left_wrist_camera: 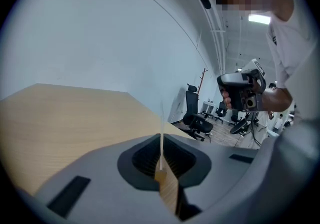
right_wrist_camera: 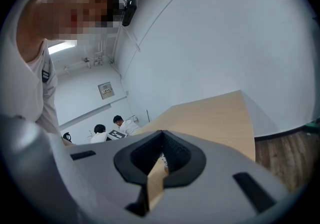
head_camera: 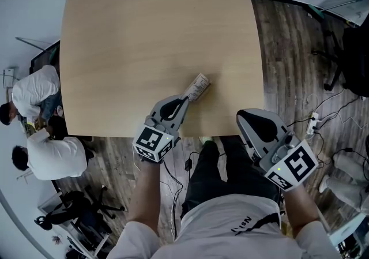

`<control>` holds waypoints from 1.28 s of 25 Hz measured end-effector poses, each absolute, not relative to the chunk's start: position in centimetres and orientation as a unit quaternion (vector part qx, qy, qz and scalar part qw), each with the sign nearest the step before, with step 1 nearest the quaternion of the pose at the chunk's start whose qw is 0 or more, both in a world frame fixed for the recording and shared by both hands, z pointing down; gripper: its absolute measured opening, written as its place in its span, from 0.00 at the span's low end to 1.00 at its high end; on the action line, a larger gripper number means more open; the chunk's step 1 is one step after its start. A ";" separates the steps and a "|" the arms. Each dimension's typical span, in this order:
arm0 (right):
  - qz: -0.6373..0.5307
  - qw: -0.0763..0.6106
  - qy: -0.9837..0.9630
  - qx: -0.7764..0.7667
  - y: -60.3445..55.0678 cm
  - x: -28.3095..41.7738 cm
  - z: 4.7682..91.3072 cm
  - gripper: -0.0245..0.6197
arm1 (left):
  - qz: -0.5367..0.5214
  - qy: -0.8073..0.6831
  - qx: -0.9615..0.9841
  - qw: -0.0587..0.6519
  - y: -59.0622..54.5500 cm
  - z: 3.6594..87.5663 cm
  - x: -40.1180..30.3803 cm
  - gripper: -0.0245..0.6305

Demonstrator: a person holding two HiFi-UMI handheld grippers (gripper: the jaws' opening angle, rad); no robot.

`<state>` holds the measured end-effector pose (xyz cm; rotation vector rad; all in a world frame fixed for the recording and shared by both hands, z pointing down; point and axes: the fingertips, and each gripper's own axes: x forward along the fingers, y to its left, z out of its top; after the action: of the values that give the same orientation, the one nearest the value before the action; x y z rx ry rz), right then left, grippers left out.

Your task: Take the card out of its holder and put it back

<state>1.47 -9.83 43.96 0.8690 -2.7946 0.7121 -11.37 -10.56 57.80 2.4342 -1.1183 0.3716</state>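
My left gripper (head_camera: 187,97) reaches over the near edge of the wooden table (head_camera: 144,33) and is shut on a flat white printed card (head_camera: 199,86). The card sticks out past its tips, just above the tabletop. In the left gripper view the card (left_wrist_camera: 161,123) shows edge-on as a thin white strip pinched between the jaws of the left gripper (left_wrist_camera: 161,140). Whether the card sits in its holder I cannot tell. My right gripper (head_camera: 242,116) hangs off the table's near right corner, apart from the card. Its tips (right_wrist_camera: 161,132) meet with nothing between them.
The tabletop bears nothing else. Two seated people (head_camera: 40,131) are at the left, beside the table's near corner. Black office chairs (left_wrist_camera: 197,115) stand beyond the table. Cables and a power strip (head_camera: 314,120) lie on the wood floor at the right.
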 end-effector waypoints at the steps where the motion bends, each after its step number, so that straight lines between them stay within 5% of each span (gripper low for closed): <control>1: 0.236 0.067 -0.926 0.288 -9.8 1.5 44.1 0.06 | 0.139 -0.404 0.878 0.215 -10.4 58.1 -11.2 0.07; 14: 0.231 0.066 -0.929 0.282 -9.8 1.0 43.8 0.06 | 0.114 -0.438 0.867 0.209 -10.5 56.1 -12.2 0.08; 32: 0.150 0.060 -0.946 0.281 -9.1 -2.7 36.6 0.06 | 0.014 -0.452 0.875 0.172 -8.6 40.5 -8.6 0.07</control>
<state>-2.73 -9.09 36.61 0.8511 -2.8628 0.4548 -8.63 -8.65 40.49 2.4844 -1.2814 0.0411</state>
